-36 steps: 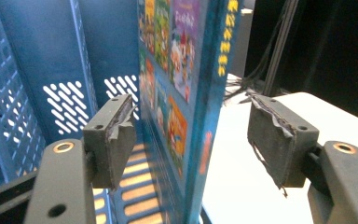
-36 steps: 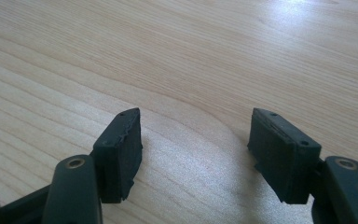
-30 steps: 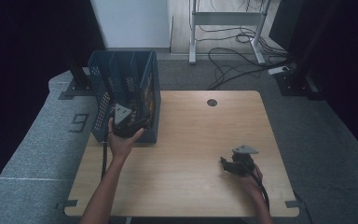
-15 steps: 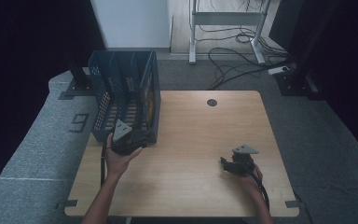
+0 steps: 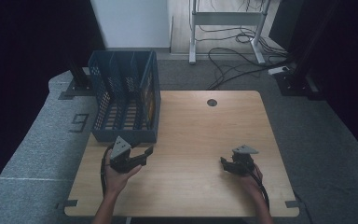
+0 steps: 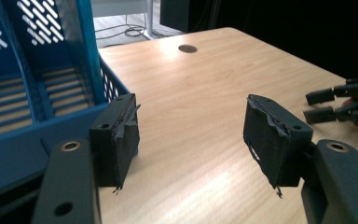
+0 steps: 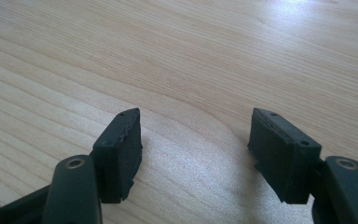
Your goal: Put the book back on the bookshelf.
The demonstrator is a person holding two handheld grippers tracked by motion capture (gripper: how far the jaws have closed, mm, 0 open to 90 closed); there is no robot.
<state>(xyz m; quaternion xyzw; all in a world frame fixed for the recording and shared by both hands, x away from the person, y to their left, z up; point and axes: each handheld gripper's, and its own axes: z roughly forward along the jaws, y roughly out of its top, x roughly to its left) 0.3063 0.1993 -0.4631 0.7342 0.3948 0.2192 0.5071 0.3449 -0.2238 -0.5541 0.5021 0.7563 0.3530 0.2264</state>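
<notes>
Blue plastic crate (image 5: pixel 103 111) at the far left corner of the wooden table (image 5: pixel 200 126), upright, slotted walls, divided lengthwise into narrow compartments; something orange-yellow standing in the rightmost compartment (image 5: pixel 150 100), too dim to identify. Just in front of the crate's near wall, left gripper (image 5: pixel 141 155), held in the left hand (image 5: pixel 116 175), jaws pointing to the right and slightly away, spread apart with nothing between them, pads bare. From the left gripper view, same spread jaws over bare wood, left pad (image 6: pixel 116 140) close beside the crate's corner (image 6: pixel 81 119) but not touching it, ribbed crate floor and dividers visible beyond. Grey three-cornered plate (image 5: pixel 120 148) on top of the left gripper, cable looping down beside the wrist. Well apart, toward the table's near right, right gripper (image 5: pixel 224 164) in the right hand (image 5: pixel 251 177), low over the tabletop, jaws pointing left, likewise parted and holding nothing; right gripper view confirms open pads (image 7: pixel 120 149) above plain wood grain. Farther out, round cable hole (image 5: pixel 211 102) near the table's far edge. Beyond the table, grey carpeted floor (image 5: pixel 317 121), a tangle of cables (image 5: pixel 233 56), metal desk frame (image 5: pixel 223 18).
</notes>
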